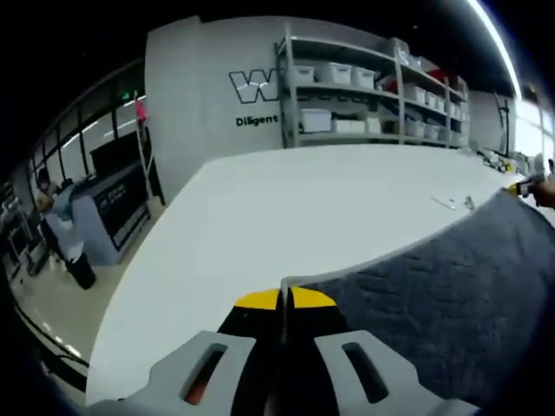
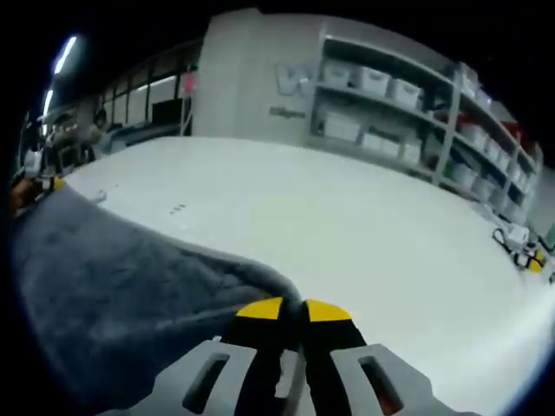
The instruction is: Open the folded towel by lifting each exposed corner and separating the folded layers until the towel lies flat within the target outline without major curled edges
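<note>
In the left gripper view the left gripper [image 1: 284, 301] sits low in the middle, its two yellow-tipped jaws pressed together on the pale edge of the towel [image 1: 451, 286] — a thin strip of fabric rises between the tips. The towel is dark grey with a lighter hem, and from the clamped corner it spreads away to the right across the white table [image 1: 286, 208], its far edge running up toward the right side of the view. There, at the towel's distant corner, the yellow tip of the other gripper [image 1: 521, 185] shows small, with a hand just beside it.

In the right gripper view the right gripper [image 2: 293, 310] is likewise clenched on the towel [image 2: 113, 277]: the yellow tips meet over a raised fold of the hem, and the grey cloth drapes away to the left, sagging a little between the two held corners. At the far left edge the left gripper [image 2: 43, 185] shows as a small yellow-tipped shape at the towel's other corner.

The table beyond the cloth is bare white apart from a few small items too distant to identify. Behind it stands a metal shelving unit [image 1: 373, 87] loaded with pale storage bins, beside a white wall bearing dark lettering.
</note>
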`<state>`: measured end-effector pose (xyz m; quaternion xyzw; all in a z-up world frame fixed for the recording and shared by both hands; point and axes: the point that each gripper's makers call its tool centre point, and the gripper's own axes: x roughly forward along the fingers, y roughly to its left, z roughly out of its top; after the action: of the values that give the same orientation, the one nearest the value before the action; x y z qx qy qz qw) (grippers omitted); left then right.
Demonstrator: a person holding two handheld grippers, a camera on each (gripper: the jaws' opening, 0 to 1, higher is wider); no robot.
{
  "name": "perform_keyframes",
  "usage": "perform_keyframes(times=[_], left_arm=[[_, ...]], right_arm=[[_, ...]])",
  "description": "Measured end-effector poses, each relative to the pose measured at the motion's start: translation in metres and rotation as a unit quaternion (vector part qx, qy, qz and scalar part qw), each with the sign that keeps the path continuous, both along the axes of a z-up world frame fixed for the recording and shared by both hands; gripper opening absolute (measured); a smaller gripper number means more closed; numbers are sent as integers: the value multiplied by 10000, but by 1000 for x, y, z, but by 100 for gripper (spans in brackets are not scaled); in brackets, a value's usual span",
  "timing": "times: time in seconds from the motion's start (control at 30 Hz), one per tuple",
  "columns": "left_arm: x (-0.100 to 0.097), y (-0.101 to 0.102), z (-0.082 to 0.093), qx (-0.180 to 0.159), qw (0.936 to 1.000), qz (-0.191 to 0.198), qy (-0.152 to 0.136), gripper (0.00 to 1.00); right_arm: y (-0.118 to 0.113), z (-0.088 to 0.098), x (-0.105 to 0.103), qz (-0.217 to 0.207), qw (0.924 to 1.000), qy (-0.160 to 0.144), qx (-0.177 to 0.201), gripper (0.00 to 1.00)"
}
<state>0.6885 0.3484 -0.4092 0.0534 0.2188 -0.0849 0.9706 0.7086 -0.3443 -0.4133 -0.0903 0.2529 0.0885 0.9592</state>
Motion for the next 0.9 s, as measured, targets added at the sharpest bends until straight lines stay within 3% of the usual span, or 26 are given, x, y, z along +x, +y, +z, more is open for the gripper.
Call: perform_keyframes(times=[0.23, 0.4, 0.53, 0.63, 0.7, 0.77, 0.83, 0.9], left_arm=[[3, 7, -1, -496, 9986, 112, 163, 6], [7, 21, -1, -224, 9992, 302, 116, 22], [7, 31, 4, -102, 9987, 481, 120, 36], [8, 38, 19, 16, 9985, 543, -96, 47], [16, 46, 31, 6, 9978, 608, -271, 60], [27, 53, 49, 6, 9956, 692, -630, 77], [29, 55, 63, -161, 9931, 847, -800, 99], [27, 57, 69, -213, 9928, 948, -695, 100]], right_arm=[[-2, 2, 5, 32, 9997, -42, -249, 5], [-10, 3, 9, -108, 9999, -17, -58, 13], [-21, 8, 9, -200, 9995, -154, -190, 42], [-27, 17, 3, -262, 9991, -275, -198, 54], [-30, 26, 0, -293, 9985, -410, -234, 64], [-31, 36, -4, -373, 9978, -531, -164, 74], [-28, 44, -8, -421, 9976, -543, -71, 96], [-25, 46, -11, -394, 9977, -540, -63, 100]])
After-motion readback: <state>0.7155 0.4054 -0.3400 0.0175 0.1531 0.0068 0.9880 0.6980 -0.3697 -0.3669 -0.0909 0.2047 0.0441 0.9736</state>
